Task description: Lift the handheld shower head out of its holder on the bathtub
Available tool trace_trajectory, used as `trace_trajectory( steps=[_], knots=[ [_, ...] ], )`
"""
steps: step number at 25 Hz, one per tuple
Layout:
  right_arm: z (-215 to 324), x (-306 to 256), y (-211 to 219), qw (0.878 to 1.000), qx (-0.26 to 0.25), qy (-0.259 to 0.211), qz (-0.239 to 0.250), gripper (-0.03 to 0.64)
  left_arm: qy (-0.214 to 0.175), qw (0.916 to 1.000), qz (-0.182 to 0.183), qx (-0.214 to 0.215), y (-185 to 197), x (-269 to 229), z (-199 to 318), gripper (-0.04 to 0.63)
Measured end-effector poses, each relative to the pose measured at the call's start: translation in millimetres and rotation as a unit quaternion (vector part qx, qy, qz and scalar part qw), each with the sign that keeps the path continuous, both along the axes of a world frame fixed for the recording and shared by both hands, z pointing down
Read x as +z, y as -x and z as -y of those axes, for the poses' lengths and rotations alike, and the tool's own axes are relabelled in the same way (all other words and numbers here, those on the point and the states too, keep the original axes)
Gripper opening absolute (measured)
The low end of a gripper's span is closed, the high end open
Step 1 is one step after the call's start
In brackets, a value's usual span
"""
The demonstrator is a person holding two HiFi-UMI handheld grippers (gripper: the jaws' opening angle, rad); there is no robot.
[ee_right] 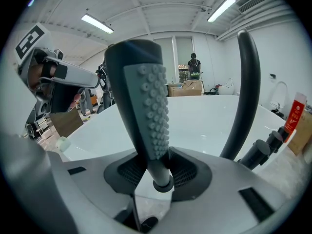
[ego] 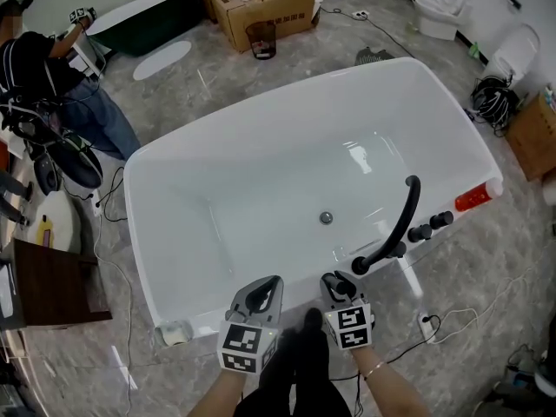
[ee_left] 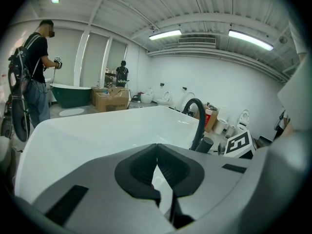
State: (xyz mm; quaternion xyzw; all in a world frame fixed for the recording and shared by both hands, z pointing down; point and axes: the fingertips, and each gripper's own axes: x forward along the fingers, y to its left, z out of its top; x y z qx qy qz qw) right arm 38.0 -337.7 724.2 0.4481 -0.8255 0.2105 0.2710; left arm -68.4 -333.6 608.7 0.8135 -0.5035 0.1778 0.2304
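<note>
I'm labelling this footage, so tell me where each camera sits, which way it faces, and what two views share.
Head view: on the person's head, looking steeply down at the bathtub; forearms, left gripper and right gripper show.
Left gripper view: on that gripper, facing across the bathtub; shut, empty jaws show.
Right gripper view: on that gripper, facing across the bathtub; jaws clamp the shower head.
Shared: all three show the black spout.

Bright and even all round from the ceiling strip lights [ee_left: 165,34], with soft glare patches on the white bathtub [ego: 356,156]. Both gripper views are heavily fisheyed with black corners, and close-up stuff looks slightly soft.
</note>
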Motion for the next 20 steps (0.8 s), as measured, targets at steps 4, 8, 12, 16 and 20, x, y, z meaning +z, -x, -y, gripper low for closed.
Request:
trace_trajectory(
  steps=[4,8,12,16,20],
  knots=[
    [-4,-11,2,1.0,0.001,-0.006,0.0,0.138,-0.005,1.0,-0.002,0.005,1,-8,-2,0.02],
    [-9,-25,4,1.0,0.003,-0.014,0.001,0.138,-0.008,0.9999,-0.005,0.01,2,-14,-8,0.02],
    [-19,-44,8,1.0,0.005,-0.022,0.0,0.138,-0.013,0.9998,-0.007,0.014,5,-20,-19,0.02],
    [-28,-61,11,1.0,0.005,-0.03,-0.003,0.138,-0.02,0.9995,-0.008,0.022,7,-27,-27,0.02],
    [-35,-81,9,0.999,0.004,-0.035,-0.004,0.138,-0.026,0.9992,-0.011,0.029,5,-38,-32,0.02]
  ],
)
